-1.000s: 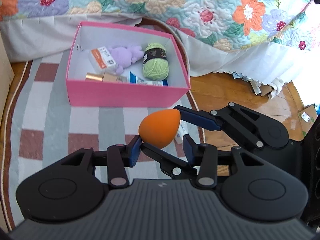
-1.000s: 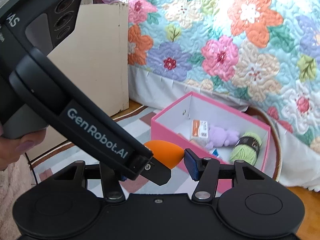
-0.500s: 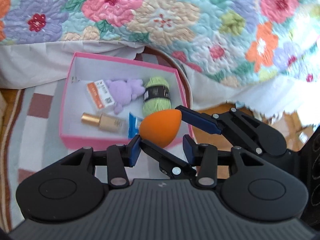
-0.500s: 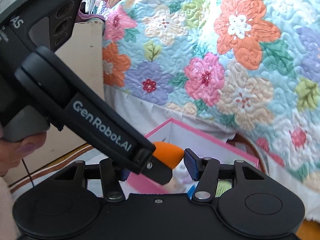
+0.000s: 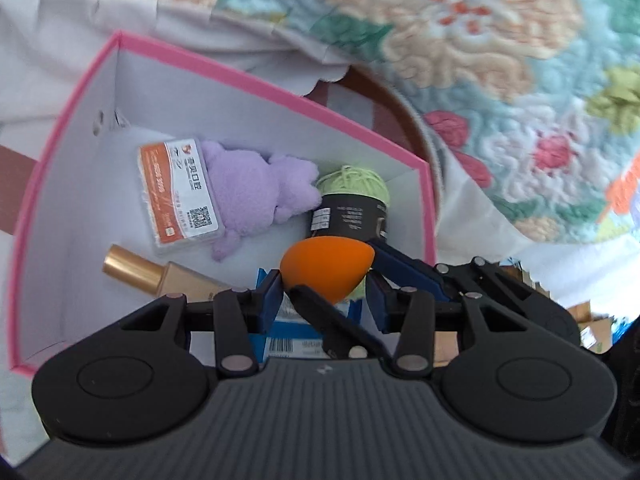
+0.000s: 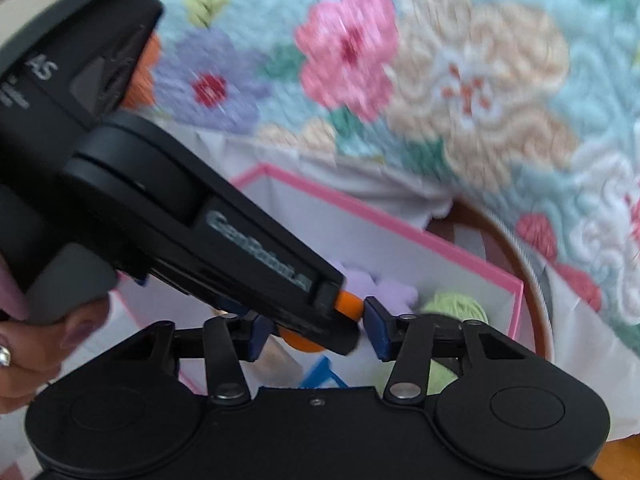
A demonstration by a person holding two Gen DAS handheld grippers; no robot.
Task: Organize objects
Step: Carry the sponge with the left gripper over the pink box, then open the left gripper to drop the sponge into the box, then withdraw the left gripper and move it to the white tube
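An orange egg-shaped sponge (image 5: pixel 324 268) hangs over the open pink box (image 5: pixel 256 76), above the green yarn ball (image 5: pixel 352 184). My left gripper (image 5: pixel 322 296) is shut on it from the sides. My right gripper (image 5: pixel 340 276) reaches in from the right. Its jaws are closing on the same sponge, with one finger on the tip and one beneath it. In the right wrist view the left gripper (image 6: pixel 340 312) crosses from the left. There the sponge (image 6: pixel 350 304) touches one pad of the right gripper (image 6: pixel 316 326). The box (image 6: pixel 440 240) also holds a purple plush (image 5: pixel 256 192), a card pack (image 5: pixel 180 192), a gold-capped bottle (image 5: pixel 136 272) and a blue tube (image 5: pixel 296 332).
A floral quilt (image 5: pixel 460 40) and a white bed skirt (image 5: pixel 200 24) hang just behind the box. The box sits on a striped rug (image 5: pixel 12 160). A person's hand (image 6: pixel 36 344) holds the left gripper. Wooden floor with cardboard scraps (image 5: pixel 592 320) lies to the right.
Both grippers have carried the sponge forward and down together, from above the rug to over the box. The right gripper's jaws have narrowed. The box now fills more of each view.
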